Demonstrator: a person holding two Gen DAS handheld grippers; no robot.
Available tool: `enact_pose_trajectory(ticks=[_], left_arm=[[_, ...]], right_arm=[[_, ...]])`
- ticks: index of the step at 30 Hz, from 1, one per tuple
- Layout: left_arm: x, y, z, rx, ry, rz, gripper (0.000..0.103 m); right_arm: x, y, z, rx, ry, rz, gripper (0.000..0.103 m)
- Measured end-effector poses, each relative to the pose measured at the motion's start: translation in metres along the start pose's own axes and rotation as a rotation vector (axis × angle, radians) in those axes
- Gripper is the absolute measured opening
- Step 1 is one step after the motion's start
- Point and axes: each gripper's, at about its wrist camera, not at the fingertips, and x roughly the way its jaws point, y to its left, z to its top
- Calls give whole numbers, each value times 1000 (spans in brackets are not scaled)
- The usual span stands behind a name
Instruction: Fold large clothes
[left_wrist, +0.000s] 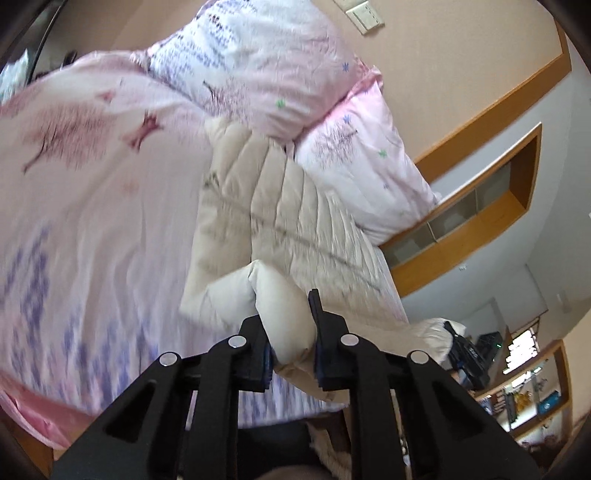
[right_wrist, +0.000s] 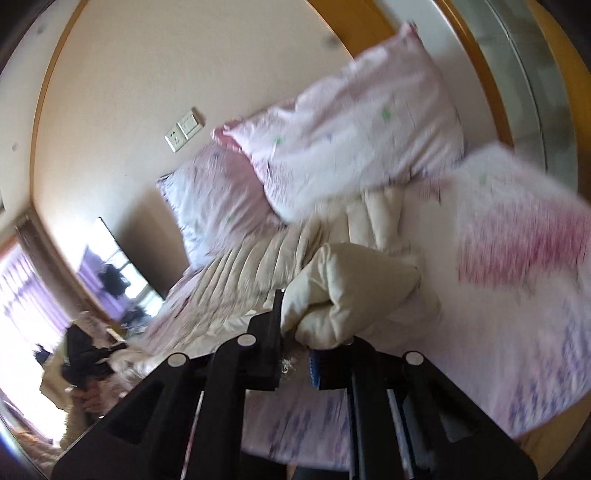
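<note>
My left gripper (left_wrist: 291, 325) has its jaws pinching a puffy fold of the cream quilted down jacket (left_wrist: 273, 206), and my right gripper (right_wrist: 295, 332) is clamped on another bunched fold of that same jacket (right_wrist: 258, 266). Both corners are lifted clear of the bed (left_wrist: 92, 221); between my two grips the hem hangs in a soft sag. The rest of the jacket lies on the pink flowered sheet, its long axis running away from me toward the head of the bed, quilting ribs crossing that line. The far end touches the two pink pillows (left_wrist: 280, 66), tucked just under the edge of the nearer one. From the left wrist view the jacket sits along the bed's right edge, near the wooden shelf unit (left_wrist: 480, 206). From the right wrist view, a switch and socket plate (right_wrist: 184, 129) sits on the wall above the pillows (right_wrist: 351, 122). No label or writing on the jacket is readable; the frames are blurred.
</note>
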Motion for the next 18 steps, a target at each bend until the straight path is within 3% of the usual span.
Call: enact_pose_trajectory(ticks=[10, 18], left_arm=[[30, -15, 71, 37, -71, 17, 13], [57, -26, 124, 83, -106, 12, 13]], right_arm=[[30, 21, 53, -80, -155, -88, 12], [69, 27, 89, -104, -203, -122, 12]])
